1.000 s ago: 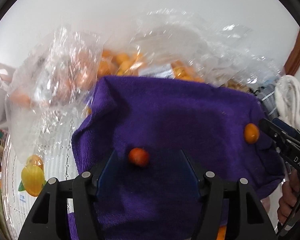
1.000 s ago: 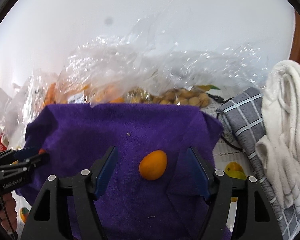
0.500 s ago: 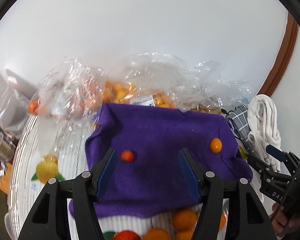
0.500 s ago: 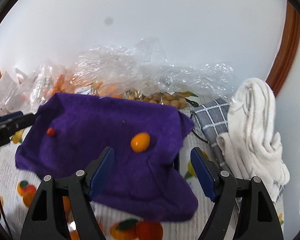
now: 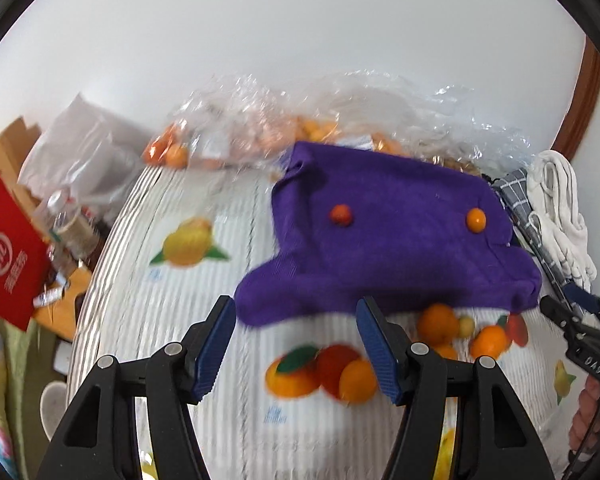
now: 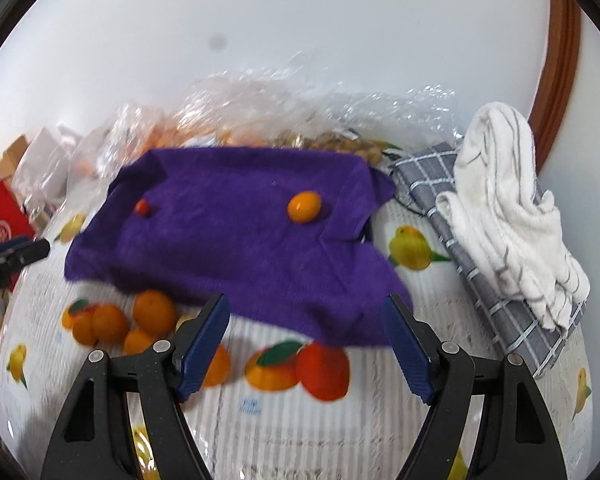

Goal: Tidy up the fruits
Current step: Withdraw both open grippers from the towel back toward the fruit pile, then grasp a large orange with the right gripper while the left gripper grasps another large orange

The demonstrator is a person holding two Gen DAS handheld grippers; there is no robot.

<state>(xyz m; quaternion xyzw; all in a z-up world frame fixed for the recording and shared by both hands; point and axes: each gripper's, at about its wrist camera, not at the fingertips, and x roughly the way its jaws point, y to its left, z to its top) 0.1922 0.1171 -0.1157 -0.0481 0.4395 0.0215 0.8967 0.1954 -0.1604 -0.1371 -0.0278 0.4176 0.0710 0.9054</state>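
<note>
A purple cloth (image 5: pixel 396 248) (image 6: pixel 236 240) lies on the fruit-print table cover. On it sit a small red-orange fruit (image 5: pixel 341 214) (image 6: pixel 143 207) at the left and an orange kumquat (image 5: pixel 476 220) (image 6: pixel 304 207) at the right. My left gripper (image 5: pixel 296 344) is open and empty, held back from the cloth's near edge. My right gripper (image 6: pixel 306 344) is open and empty, also short of the cloth. Clear plastic bags of orange fruit (image 5: pixel 300 136) (image 6: pixel 260 120) lie behind the cloth.
A folded grey checked cloth (image 6: pixel 480 272) with a white towel (image 6: pixel 512 208) on it lies at the right. A red packet (image 5: pixel 8 256) and clutter sit off the table's left edge. The table cover (image 5: pixel 204 280) carries printed oranges and lemons.
Both grippers have pulled back and up from the cloth. Each fruit that lay between a gripper's fingers now lies well ahead of them. More of the table shows.
</note>
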